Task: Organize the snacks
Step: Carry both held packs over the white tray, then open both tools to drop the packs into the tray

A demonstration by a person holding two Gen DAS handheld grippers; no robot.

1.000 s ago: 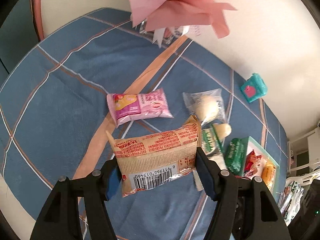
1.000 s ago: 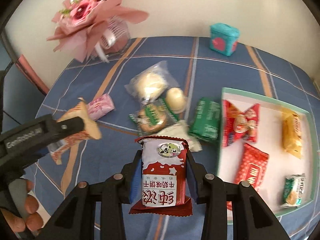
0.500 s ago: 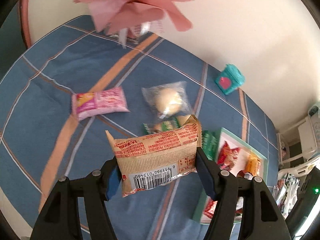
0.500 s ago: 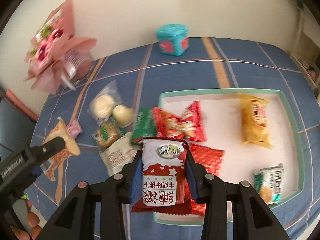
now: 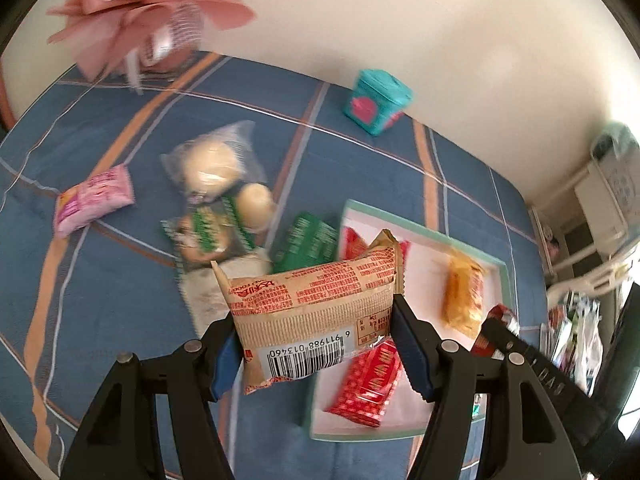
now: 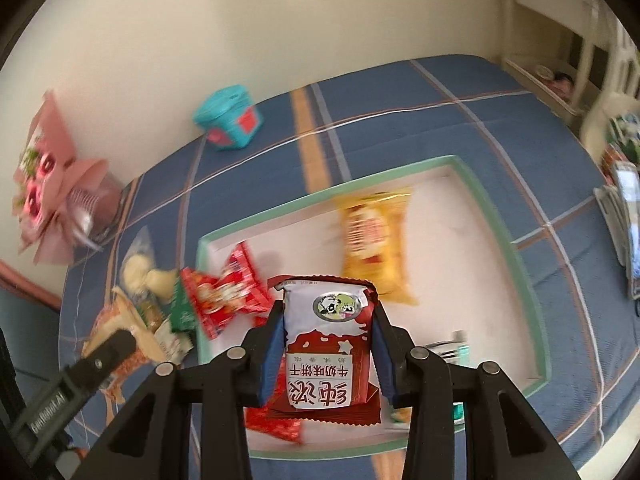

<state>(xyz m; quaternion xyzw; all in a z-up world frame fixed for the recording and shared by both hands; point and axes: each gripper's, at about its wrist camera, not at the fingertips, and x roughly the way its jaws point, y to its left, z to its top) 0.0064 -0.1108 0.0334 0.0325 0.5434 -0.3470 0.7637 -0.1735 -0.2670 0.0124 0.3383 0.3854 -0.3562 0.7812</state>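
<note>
Left wrist view: my left gripper (image 5: 314,340) is pinching a tan, red-printed plastic snack packet (image 5: 308,312) between its blue pads, barcode side toward the lens, held in the air over the near edge of the shallow white tray with a mint-green rim (image 5: 505,276). Inside that tray I can see a yellow-orange snack bag (image 5: 464,296) and a red foil packet (image 5: 370,388). On the blue plaid tablecloth (image 5: 100,280) beside the tray lie a green packet (image 5: 308,240), a clear bag with a pale bun (image 5: 212,164) and a pink wrapper (image 5: 94,200), well apart from the rest. A teal box (image 5: 376,102) stands near the wall. From the right wrist view, my right gripper (image 6: 328,354) clamps a red-and-white biscuit packet (image 6: 322,344) upright above the tray's near part, with the yellow bag just beyond it.
</note>
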